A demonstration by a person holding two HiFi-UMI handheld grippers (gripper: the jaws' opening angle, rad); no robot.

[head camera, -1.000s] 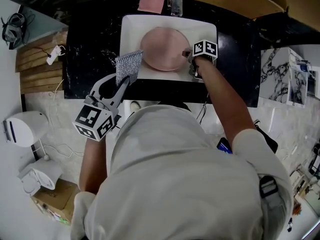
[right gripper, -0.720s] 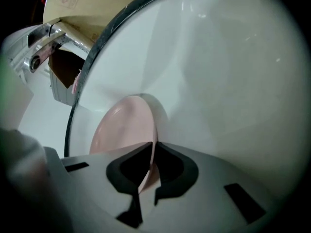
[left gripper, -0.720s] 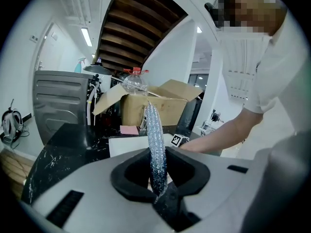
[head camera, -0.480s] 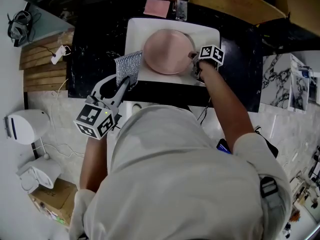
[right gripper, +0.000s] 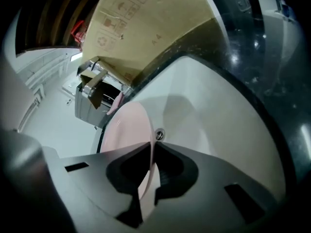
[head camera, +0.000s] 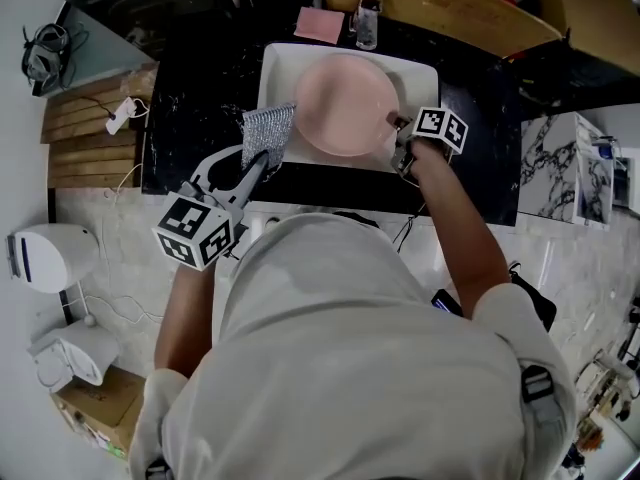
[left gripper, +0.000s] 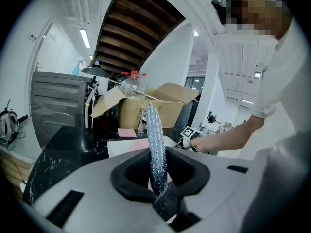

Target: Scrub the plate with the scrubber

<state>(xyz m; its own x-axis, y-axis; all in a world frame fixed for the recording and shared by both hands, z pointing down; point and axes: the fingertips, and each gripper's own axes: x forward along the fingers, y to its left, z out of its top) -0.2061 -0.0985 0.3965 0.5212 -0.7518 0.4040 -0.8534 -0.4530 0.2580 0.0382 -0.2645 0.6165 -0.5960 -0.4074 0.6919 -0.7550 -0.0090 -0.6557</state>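
You are looking down on a black counter with a white sink sunk into its middle. At the sink's 11 o'clock a pink cloth is lying flat on the counter, and at 12 o'clock, just beside it, a clear container is standing. A cardboard box is sitting at 1 o'clock. The plate is tilting inside the sink. At the counter's 9 o'clock a wooden rack is carrying a white plug.
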